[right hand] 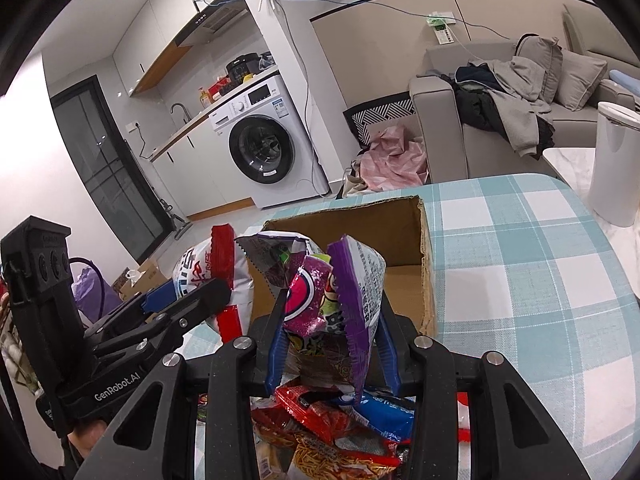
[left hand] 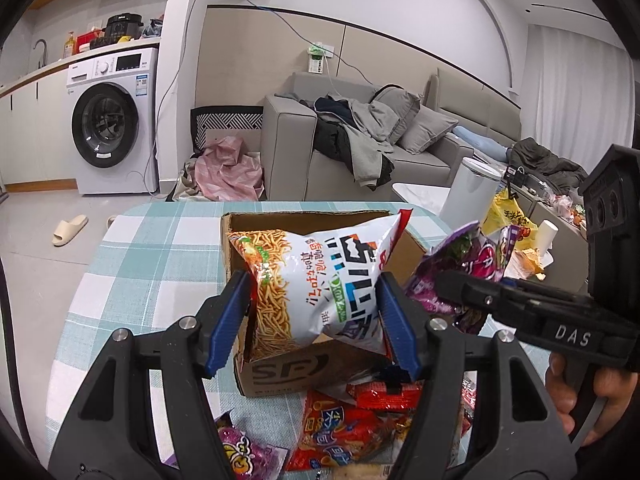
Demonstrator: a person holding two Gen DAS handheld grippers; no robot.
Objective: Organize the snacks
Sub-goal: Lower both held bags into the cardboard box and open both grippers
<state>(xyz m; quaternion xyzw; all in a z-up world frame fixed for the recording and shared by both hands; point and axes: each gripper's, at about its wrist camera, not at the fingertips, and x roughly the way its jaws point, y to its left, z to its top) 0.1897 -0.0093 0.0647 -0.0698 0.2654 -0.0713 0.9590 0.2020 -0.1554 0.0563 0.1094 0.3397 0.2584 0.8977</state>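
My left gripper (left hand: 314,308) is shut on a white noodle snack bag (left hand: 320,280) and holds it over the open cardboard box (left hand: 288,372). The bag also shows in the right wrist view (right hand: 208,280). My right gripper (right hand: 332,344) is shut on a purple snack bag (right hand: 332,300) just in front of the box (right hand: 424,264). The purple bag shows at the right of the left wrist view (left hand: 456,276). Several loose snack packets (left hand: 340,432) lie on the checked tablecloth (left hand: 160,264) near me, also seen below my right gripper (right hand: 336,420).
A white bin (right hand: 616,160) stands past the table's right edge. A grey sofa (left hand: 360,152) with clothes, a washing machine (left hand: 108,120) and a slipper (left hand: 70,230) on the floor lie beyond. A yellow bag (left hand: 508,220) and paper cup (left hand: 544,236) sit at right.
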